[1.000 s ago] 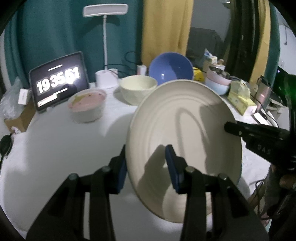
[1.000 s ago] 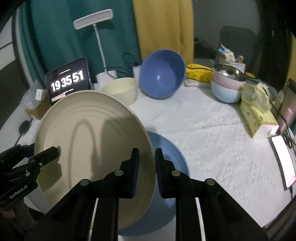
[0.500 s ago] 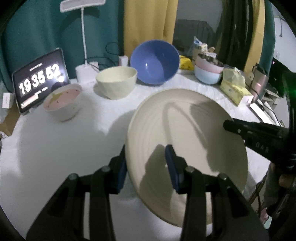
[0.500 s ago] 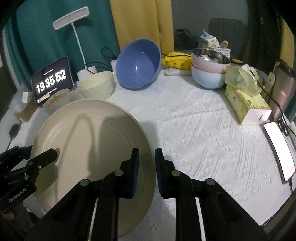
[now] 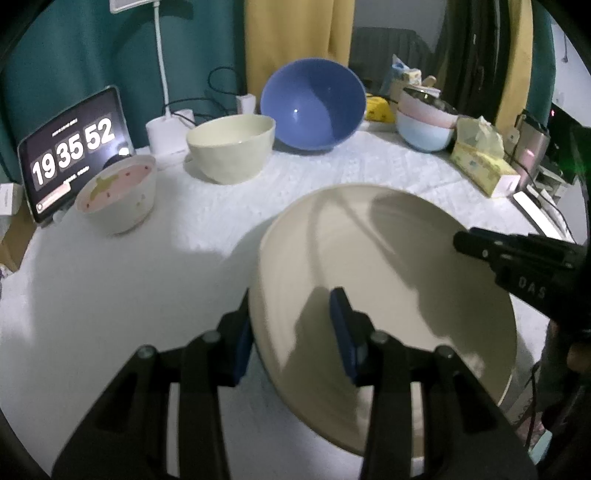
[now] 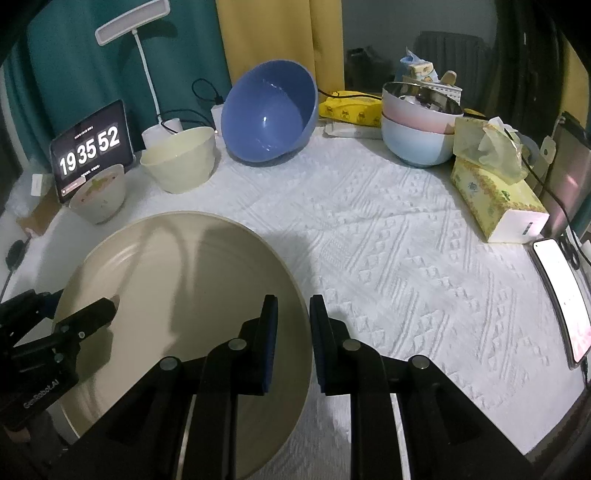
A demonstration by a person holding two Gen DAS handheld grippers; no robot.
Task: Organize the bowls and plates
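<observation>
A large cream plate [image 5: 388,277] [image 6: 184,295] is held between both grippers, tilted low over the white tablecloth. My left gripper [image 5: 291,332] is shut on its left rim, one pad inside and one outside. My right gripper [image 6: 293,332] is shut on the opposite rim. At the back, a big blue bowl [image 6: 269,114] leans on its side. A cream bowl [image 6: 181,158] and a small pink-lined bowl [image 6: 98,192] stand upright to its left. A pink bowl sits stacked in a light blue bowl [image 6: 421,125] at the back right.
A tablet showing a clock [image 6: 90,147] and a white desk lamp [image 6: 133,26] stand at the back left. A yellow tissue box [image 6: 495,192] and a phone [image 6: 561,295] lie along the right edge. Bare cloth [image 6: 388,258] spreads to the right of the plate.
The plate has come down and tipped flatter, carried by both grippers. A blue plate seen beneath it a second ago is now out of sight.
</observation>
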